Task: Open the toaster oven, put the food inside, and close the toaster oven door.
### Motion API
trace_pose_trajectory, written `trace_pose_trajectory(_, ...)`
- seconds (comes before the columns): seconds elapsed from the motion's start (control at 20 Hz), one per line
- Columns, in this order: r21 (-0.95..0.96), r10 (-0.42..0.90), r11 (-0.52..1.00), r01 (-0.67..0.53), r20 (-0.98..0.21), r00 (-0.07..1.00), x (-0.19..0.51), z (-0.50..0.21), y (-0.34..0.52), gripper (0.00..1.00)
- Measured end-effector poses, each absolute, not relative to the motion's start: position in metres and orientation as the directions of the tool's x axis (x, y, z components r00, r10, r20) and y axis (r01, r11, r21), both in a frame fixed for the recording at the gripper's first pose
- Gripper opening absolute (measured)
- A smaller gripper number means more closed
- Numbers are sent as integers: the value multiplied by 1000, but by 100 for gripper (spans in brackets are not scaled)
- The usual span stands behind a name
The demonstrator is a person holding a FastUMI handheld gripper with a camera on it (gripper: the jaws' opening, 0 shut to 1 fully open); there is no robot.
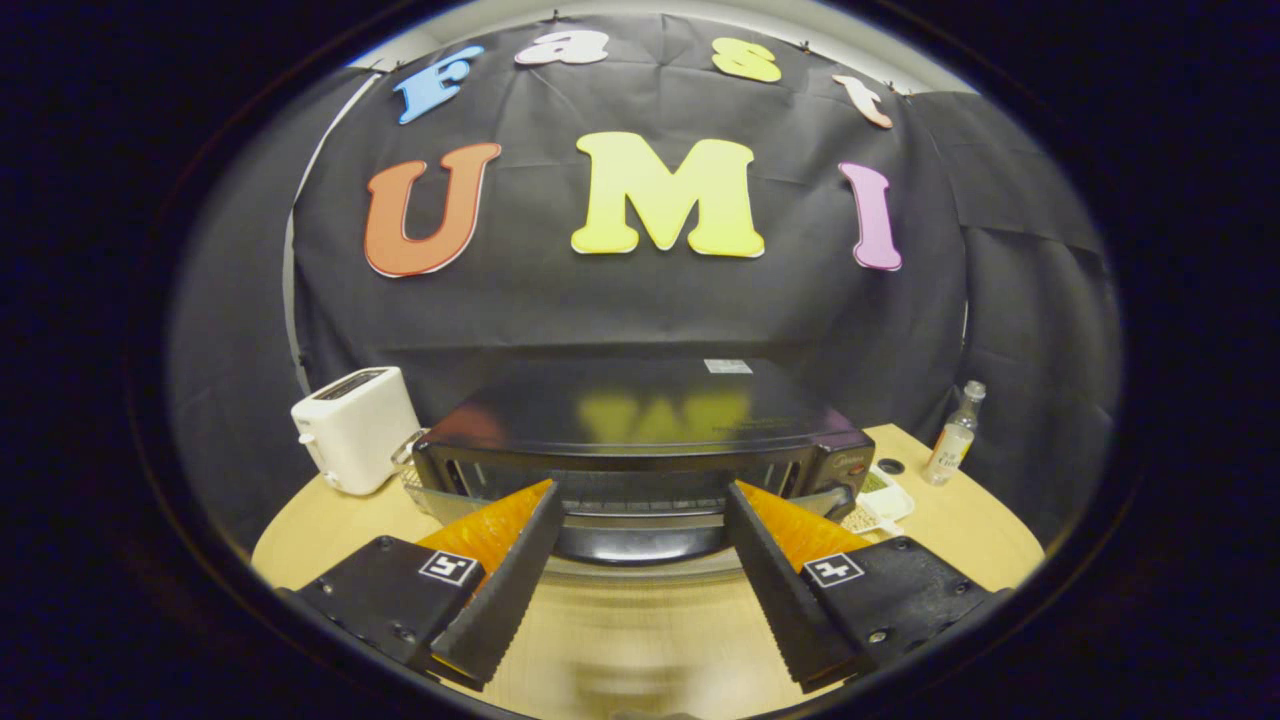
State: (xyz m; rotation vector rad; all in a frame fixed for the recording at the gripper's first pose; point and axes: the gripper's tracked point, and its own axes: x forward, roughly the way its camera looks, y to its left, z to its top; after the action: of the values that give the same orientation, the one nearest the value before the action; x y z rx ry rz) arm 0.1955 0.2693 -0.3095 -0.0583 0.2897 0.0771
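Gripper view: the gripper [640,490] is spread wide, its two fingers [505,590] well apart and holding nothing, the tips reaching the front of the toaster oven [640,425]. The toaster oven stands on a light wooden table [640,640], directly ahead of the fingers, and serves as the reference for all positions below. Its dark, glossy top carries a small pale label [727,366] near the rear edge; the print on that label is too small to read. A short line of pale lettering sits on the top toward the right, and a small mark sits on the right front panel beside the knob [838,497]; neither is legible. The oven door [640,545] appears lowered toward the fingers, with the wire rack [640,500] visible between the fingertips; motion blur makes the exact door angle uncertain. Left of the oven stands a white pop-up toaster [355,428], near but apart. At the oven's right front corner lies a white tray [880,498] with food; its contents are not identifiable. Further right stands a clear bottle [955,436]; its label is unreadable.
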Motion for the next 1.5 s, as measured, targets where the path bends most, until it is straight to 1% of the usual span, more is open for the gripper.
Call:
trace_pose_trajectory(0.25, -61, 84, 992, -108, -312, 946, 167, -328, 264, 100)
trace_pose_trajectory(0.75, -71, 79, 990, -122, -431, 899, 112, -387, 252, 100)
trace_pose_trajectory(1.3, -73, 56, 989, -128, -613, 788, 87, -461, 239, 100)
trace_pose_trajectory(1.5, -85, 46, 988, -130, -636, 770, 84, -469, 241, 100)
